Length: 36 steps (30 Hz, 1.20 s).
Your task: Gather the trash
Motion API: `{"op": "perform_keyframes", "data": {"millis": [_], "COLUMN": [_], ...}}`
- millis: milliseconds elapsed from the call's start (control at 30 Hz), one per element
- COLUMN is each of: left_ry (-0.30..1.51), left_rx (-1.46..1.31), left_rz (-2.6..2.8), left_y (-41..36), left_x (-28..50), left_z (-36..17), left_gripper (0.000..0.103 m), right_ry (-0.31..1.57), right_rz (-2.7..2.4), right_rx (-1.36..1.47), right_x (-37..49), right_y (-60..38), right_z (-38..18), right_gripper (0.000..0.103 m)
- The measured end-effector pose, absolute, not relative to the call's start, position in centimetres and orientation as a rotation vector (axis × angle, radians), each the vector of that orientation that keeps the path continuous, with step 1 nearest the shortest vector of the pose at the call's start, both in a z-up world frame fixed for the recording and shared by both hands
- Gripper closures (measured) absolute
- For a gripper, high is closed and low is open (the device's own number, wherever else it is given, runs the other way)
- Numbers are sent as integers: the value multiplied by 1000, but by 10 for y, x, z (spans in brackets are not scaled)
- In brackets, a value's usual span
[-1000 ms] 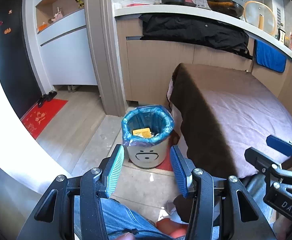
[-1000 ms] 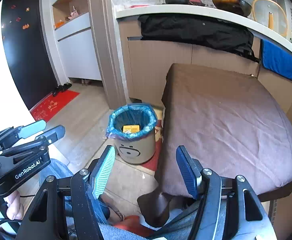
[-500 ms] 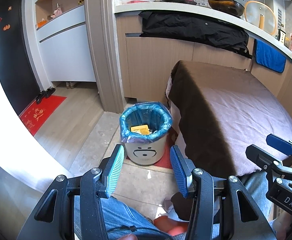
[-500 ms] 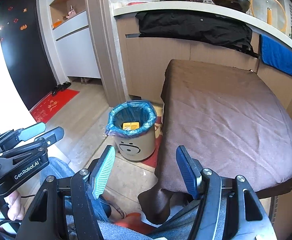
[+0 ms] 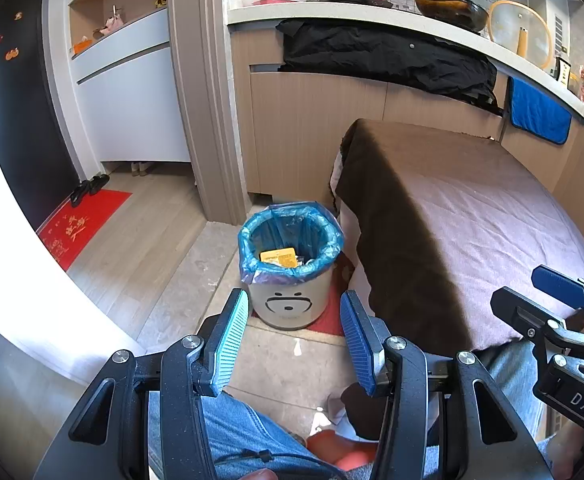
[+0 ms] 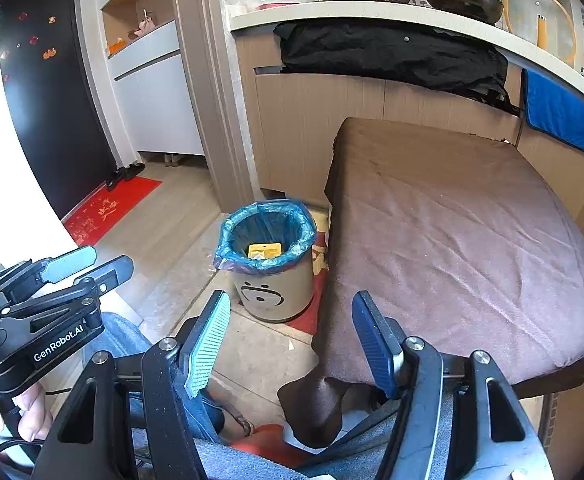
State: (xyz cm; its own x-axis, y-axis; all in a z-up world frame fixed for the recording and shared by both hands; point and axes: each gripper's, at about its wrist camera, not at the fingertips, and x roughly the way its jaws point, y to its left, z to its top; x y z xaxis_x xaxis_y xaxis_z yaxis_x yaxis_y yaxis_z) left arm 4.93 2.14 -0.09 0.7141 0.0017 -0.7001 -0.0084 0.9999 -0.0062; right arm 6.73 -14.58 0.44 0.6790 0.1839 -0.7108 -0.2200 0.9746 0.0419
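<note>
A red doormat [image 5: 80, 226] lies on the wood floor at the far left, with dark shoes [image 5: 90, 187] at its upper edge by the black door. Nearer the middle stands the trash bin [image 5: 290, 280] — a pale tub with a bear face on its side and a blue bag [image 6: 266, 236] folded over its rim. A yellow packet [image 5: 278, 258] lies inside it. The bin sits on the floor just beside the corner of the table [image 6: 471, 240], which is draped in a brown cloth.

The left gripper [image 5: 293, 340] points down toward the bin, its jaws apart with nothing between them. The right gripper [image 6: 290, 338] likewise stands wide and empty — the bin shows between its fingers, well beyond them. Behind the table, a black cloth [image 5: 387, 58] hangs from the counter, and a blue towel [image 6: 557, 116] hangs at the far right.
</note>
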Motion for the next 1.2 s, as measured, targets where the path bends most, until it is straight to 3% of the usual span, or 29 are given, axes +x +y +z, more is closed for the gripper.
{"op": "perform_keyframes", "data": {"millis": [1200], "left_ry": [780], "left_rx": [-33], "left_rz": [-3], "left_y": [20], "left_x": [51], "left_z": [-2], "left_gripper": [54], "right_ry": [782], "right_rz": [193], "right_rx": [-27], "right_x": [60], "right_y": [-145], "right_z": [9], "right_gripper": [42]}}
